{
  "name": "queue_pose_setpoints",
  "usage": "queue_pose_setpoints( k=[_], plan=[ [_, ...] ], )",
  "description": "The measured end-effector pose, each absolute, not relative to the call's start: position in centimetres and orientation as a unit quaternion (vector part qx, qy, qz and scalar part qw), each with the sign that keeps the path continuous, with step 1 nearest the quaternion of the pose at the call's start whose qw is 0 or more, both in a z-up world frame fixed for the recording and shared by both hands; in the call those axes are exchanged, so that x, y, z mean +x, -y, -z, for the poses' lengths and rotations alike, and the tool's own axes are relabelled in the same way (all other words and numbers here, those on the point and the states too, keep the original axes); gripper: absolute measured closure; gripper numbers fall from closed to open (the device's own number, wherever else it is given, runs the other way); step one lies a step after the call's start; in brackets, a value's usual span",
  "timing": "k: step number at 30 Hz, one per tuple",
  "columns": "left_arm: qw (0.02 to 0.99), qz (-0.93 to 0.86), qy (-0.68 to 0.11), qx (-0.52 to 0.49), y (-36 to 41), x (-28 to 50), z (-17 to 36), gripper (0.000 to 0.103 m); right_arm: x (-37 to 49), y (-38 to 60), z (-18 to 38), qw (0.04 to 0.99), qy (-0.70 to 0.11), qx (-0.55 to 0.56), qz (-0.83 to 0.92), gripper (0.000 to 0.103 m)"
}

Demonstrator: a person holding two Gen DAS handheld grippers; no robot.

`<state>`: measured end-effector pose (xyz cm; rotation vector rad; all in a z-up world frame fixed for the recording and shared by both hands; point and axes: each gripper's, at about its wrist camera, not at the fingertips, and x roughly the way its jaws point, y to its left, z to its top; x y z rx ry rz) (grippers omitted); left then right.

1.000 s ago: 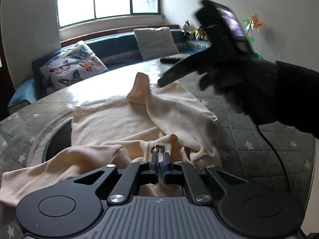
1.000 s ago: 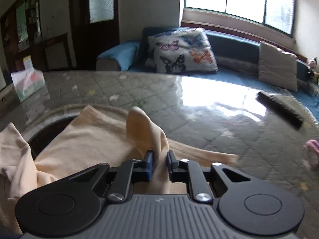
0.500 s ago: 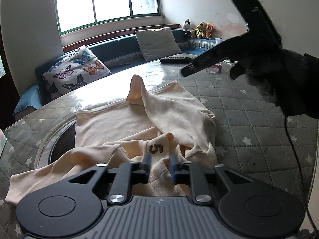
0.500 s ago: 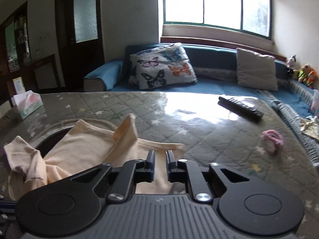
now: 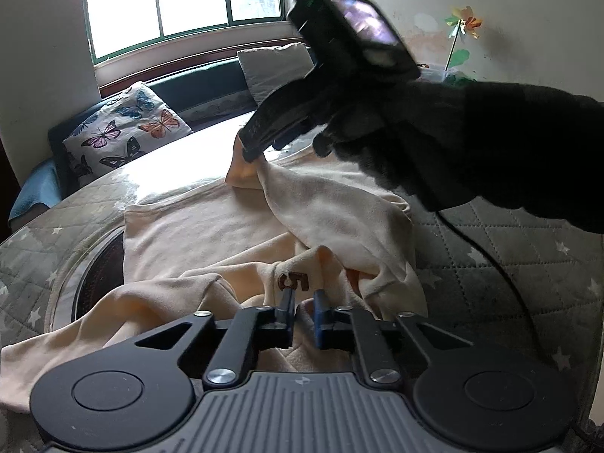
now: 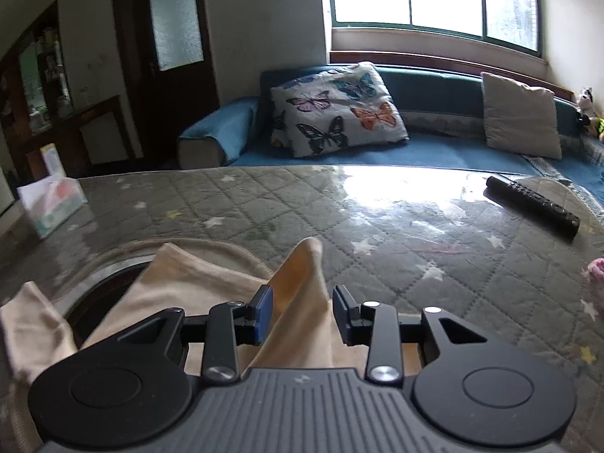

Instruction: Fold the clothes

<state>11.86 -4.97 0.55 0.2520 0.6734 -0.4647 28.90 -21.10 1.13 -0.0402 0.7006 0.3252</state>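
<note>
A cream garment (image 5: 226,226) with a brown "5" label lies crumpled on the quilted table (image 5: 509,264). My left gripper (image 5: 304,302) sits low at its near edge. Its jaws are closing around a fold just below the label, with a narrow gap still showing. Held by a black-gloved hand (image 5: 396,132), my right gripper (image 5: 251,153) is at the raised peak of cloth on the far side. In the right wrist view that peak (image 6: 302,290) stands between the right gripper's (image 6: 302,311) jaws. They are opening, and the pads stand apart from the cloth.
A black remote (image 6: 532,207) and a small pink item (image 6: 596,271) lie on the table to the right. A tissue box (image 6: 53,204) stands far left. A dark round opening (image 5: 102,271) shows under the garment's left side. A blue sofa with a butterfly cushion (image 6: 336,109) lies beyond.
The right gripper drew back from the cloth peak, then returned to it with its jaws wider. The left gripper released the fold by the label, opened, then narrowed around it again.
</note>
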Motion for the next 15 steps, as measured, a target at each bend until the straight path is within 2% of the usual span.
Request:
queue_pose_setpoints(
  k=[2,3,4,7,15],
  plan=[
    [0.911,0.226,-0.323,0.123,4.9,11.7,-0.6,0.097,29.8,21.2,-0.4,0.923,-0.355,-0.016,-0.147,0.069],
    [0.911,0.226,-0.321,0.123,4.8,11.6,-0.8,0.097,30.0,21.4,-0.1,0.922,-0.358,-0.017,-0.145,0.075],
    [0.912,0.226,-0.319,0.122,4.8,11.5,-0.9,0.098,29.9,21.5,0.0,0.923,-0.357,-0.019,-0.145,0.087],
    [0.917,0.222,-0.309,0.121,4.7,10.9,-1.4,0.099,28.9,22.5,-0.9,0.928,-0.344,-0.020,-0.141,0.100],
    [0.928,0.204,-0.290,0.114,3.9,8.2,-2.5,0.099,24.0,25.9,-4.8,0.946,-0.297,-0.025,-0.125,0.101]
  ],
)
